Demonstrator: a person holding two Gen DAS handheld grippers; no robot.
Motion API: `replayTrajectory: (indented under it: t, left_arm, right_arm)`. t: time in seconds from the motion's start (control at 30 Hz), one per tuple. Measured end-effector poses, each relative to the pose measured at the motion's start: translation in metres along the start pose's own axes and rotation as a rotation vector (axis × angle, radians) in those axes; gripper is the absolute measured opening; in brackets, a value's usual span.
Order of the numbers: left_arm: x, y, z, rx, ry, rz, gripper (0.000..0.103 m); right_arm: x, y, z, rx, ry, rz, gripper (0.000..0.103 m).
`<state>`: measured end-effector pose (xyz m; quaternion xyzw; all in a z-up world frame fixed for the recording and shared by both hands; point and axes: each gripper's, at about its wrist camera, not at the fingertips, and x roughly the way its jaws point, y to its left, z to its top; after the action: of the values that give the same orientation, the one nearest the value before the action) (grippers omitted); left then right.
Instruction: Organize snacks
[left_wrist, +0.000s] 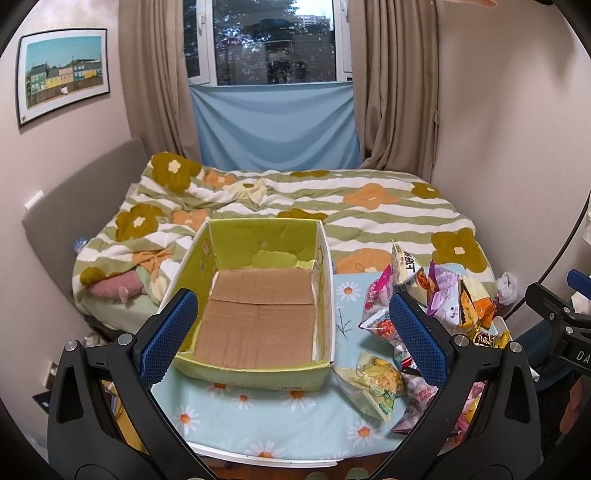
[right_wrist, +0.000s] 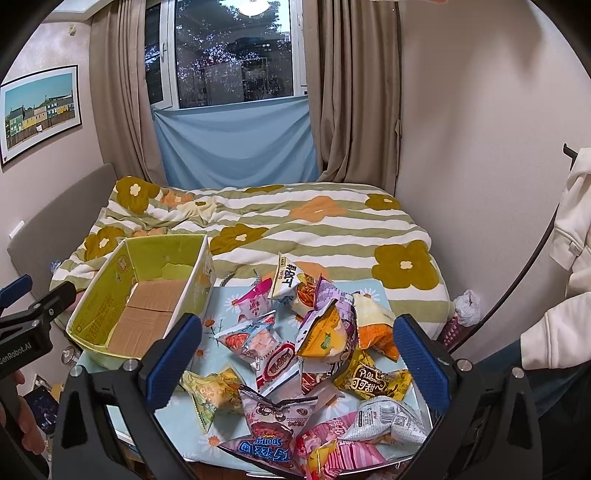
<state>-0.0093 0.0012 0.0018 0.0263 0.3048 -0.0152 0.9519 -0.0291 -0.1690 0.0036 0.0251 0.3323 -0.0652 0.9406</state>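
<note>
Nothing sorted yet, by the look of it: box (left_wrist: 258, 314) bare inside, only its brown cardboard floor showing, sitting on the left of the daisy-print table (left_wrist: 280, 424). Snacks (right_wrist: 314, 354) heaped loose just to the right of the box, overlapping one another, a green-yellow packet (right_wrist: 207, 395) lying nearest it.

Left tongs (left_wrist: 291, 339) spread wide, holding nothing, framing the box. Right tongs (right_wrist: 295, 362) likewise wide apart and empty, poised over the heap.

Probably light, puffed, crinkly film bags: slick on the faces, easily crushed if pinched across the belly. Best taken by a crimped end seam or a corner, where the film lies flat and stiff. Pillow-shaped packs such as the yellow cocoa one (right_wrist: 373, 376) likely to slip unless caught at the seal. Top pieces first, to avoid dragging neighbours off the table edge.
</note>
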Motion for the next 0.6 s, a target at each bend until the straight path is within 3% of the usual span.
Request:
replayTrajectory:
  t: [0.6]
  left_arm:
    - [-0.0005, 0.0, -0.0004, 0.001, 0.001, -0.001, 0.103]
  right_arm:
    - [-0.0014, -0.0002, 0.0, 0.001, 0.0, 0.002, 0.103]
